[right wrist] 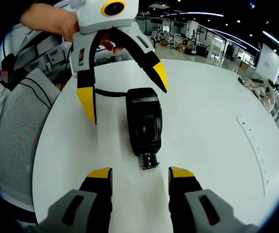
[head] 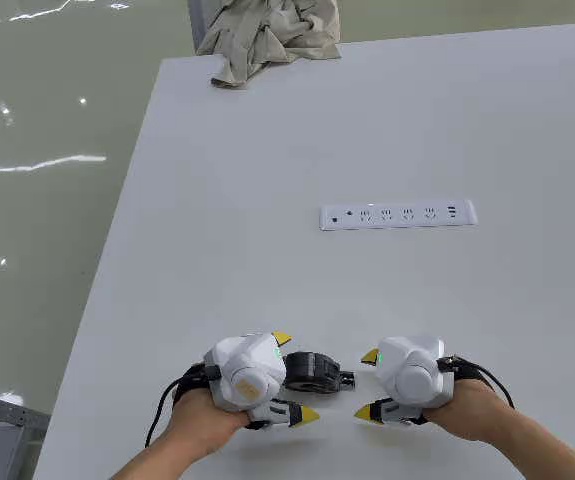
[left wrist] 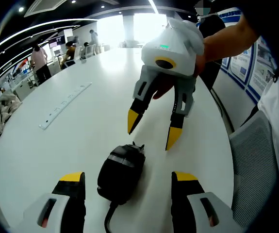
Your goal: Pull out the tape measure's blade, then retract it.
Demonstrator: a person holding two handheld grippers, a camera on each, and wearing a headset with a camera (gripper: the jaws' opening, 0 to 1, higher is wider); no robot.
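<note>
The tape measure [right wrist: 143,124] sits near the front edge of the white table [head: 267,200], right between the two grippers. It is a stubby black case with a round, darker feature on the face I can see. A small metal-looking tab sits at its mouth, on the end turned toward the right gripper [right wrist: 140,172]. A thin black cord [right wrist: 111,91] comes off the other end, toward the left gripper [left wrist: 128,177]. That left gripper's yellow-tipped jaws are spread wide and stand on either side of the case's rear, with bare table showing on both sides. The right gripper's jaws are parted too. Their tips are just short of the tab end and clear of it. Farther back on the table lies a white power strip [head: 398,214], and a crumpled beige cloth [head: 272,35] is at the far edge. From the head view the left gripper's white body covers the back part of the case, so only its front half shows. In the left gripper view the cord runs off the bottom of the picture. I cannot read any marking on the case. I also can't tell whether the case lies on its flat side or stands on edge. The tab is too small to make out its shape.
</note>
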